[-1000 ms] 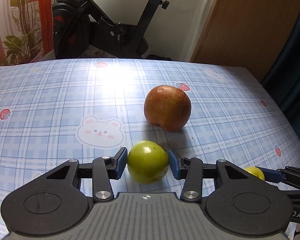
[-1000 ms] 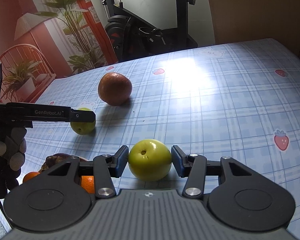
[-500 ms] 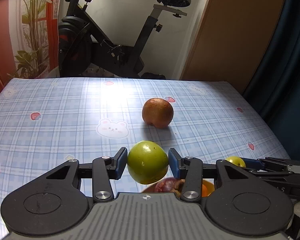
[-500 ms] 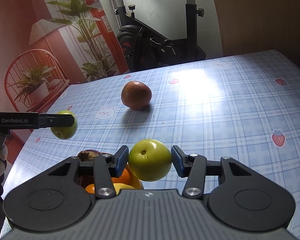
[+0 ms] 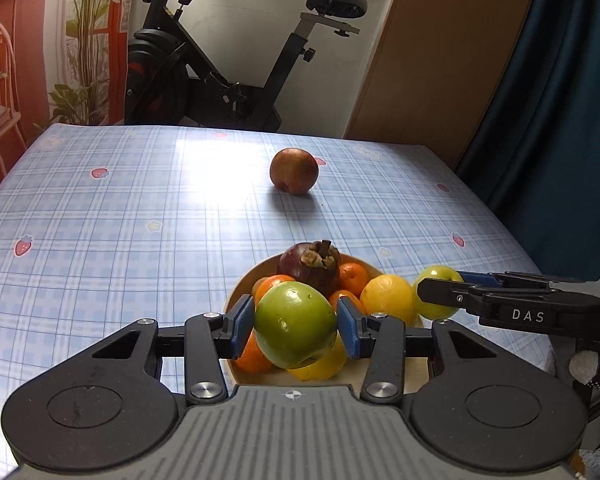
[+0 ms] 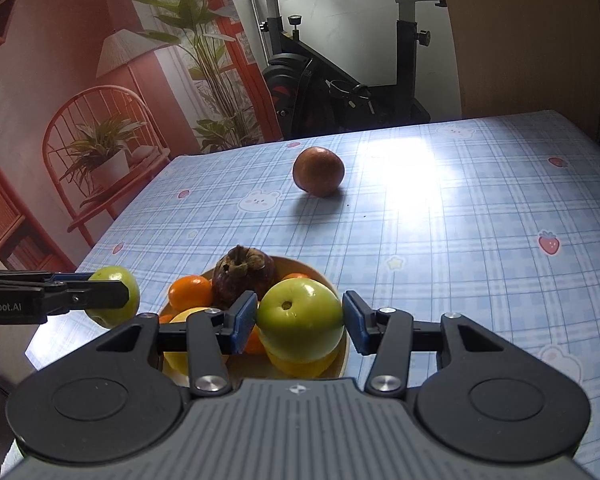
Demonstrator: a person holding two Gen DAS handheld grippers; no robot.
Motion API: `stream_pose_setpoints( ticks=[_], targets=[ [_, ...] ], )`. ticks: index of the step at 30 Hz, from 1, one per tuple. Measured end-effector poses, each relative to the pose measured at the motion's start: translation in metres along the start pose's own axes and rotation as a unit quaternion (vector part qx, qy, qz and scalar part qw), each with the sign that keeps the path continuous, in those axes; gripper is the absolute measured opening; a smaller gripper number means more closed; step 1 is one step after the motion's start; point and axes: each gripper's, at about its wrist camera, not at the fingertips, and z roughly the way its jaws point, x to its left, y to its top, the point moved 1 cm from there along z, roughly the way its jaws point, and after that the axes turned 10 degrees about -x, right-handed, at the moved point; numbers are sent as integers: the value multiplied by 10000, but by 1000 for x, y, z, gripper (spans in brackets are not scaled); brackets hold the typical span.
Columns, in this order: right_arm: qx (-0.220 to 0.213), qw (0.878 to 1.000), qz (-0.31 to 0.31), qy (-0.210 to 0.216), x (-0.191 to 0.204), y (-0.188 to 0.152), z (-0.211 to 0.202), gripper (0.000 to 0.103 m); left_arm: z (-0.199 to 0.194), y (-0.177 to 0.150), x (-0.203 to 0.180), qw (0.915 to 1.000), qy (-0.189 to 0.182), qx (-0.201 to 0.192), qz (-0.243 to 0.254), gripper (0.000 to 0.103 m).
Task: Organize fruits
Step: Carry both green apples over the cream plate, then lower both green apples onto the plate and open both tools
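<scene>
Green fruit sits in both of my tongs: the left tongs [image 5: 296, 327] clamp one green apple [image 5: 295, 330] between their blue pads, and the right tongs [image 6: 300, 326] clamp a second green apple [image 6: 300, 326] the same way. Both hang just above the bowl [image 6: 342, 354] at the near edge of the desk [image 5: 120, 220]. That bowl is already heaped with oranges [image 5: 274, 286], a lemon [image 5: 388, 298] and a dark mangosteen [image 5: 310, 266], so I judge the placing needs care. I would bring each apple low over a hollow between fruits, not onto a rounded top, and let go only once it rests, one side at a time, so my two tools do not knock. Off the heap, an apple could roll over the near edge. One reddish apple [image 5: 294, 171] lies well apart at the far side, not yet gathered.
</scene>
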Motion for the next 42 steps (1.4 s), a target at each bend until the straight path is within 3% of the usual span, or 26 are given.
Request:
stream_pose_setpoints(
  ticks=[15, 26, 42],
  targets=[
    [487, 9982, -342, 48, 17, -34, 11, 50, 5, -48, 1, 9988, 107, 382, 272, 47],
    [637, 9971, -407, 81, 18, -41, 20, 50, 13, -53, -4, 9981, 168, 305, 503, 48],
    [512, 9974, -511, 4, 22, -35, 15, 50, 5, -49, -4, 9994, 140, 97, 314, 51]
  ],
)
